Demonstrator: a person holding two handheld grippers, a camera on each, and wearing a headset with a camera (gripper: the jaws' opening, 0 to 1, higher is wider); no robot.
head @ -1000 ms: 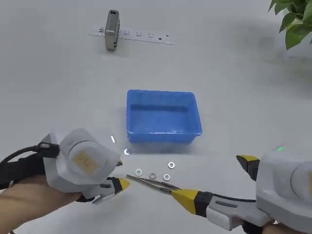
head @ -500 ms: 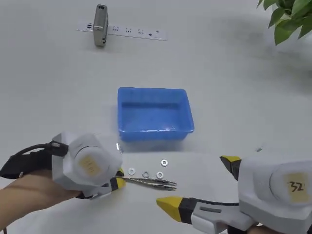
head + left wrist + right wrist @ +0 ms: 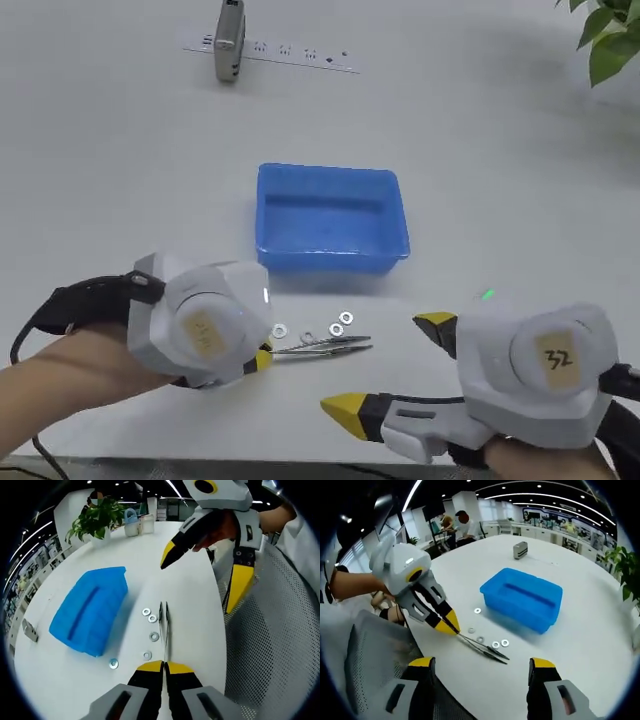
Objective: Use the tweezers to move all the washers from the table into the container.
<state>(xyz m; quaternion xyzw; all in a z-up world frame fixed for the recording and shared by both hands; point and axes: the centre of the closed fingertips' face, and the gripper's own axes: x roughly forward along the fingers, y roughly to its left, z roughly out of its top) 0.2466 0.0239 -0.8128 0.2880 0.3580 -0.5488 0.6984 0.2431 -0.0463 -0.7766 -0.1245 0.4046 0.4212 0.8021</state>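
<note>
Left gripper (image 3: 164,666) is clenched on the rear end of the tweezers (image 3: 163,630); tweezer tips slightly parted, just beside the washers (image 3: 154,636); right gripper (image 3: 481,662) spread wide, empty.

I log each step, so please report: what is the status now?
Left gripper shut on tweezers, right gripper open, apart. Washers lie on table beside tweezers, container empty. Nothing in the way.

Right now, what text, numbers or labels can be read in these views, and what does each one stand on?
"32": handwritten on the yellow sticker on the right gripper.
The other sticker, on the left gripper: marks too blurred to read.
The power strip: markings too small to read.
</note>
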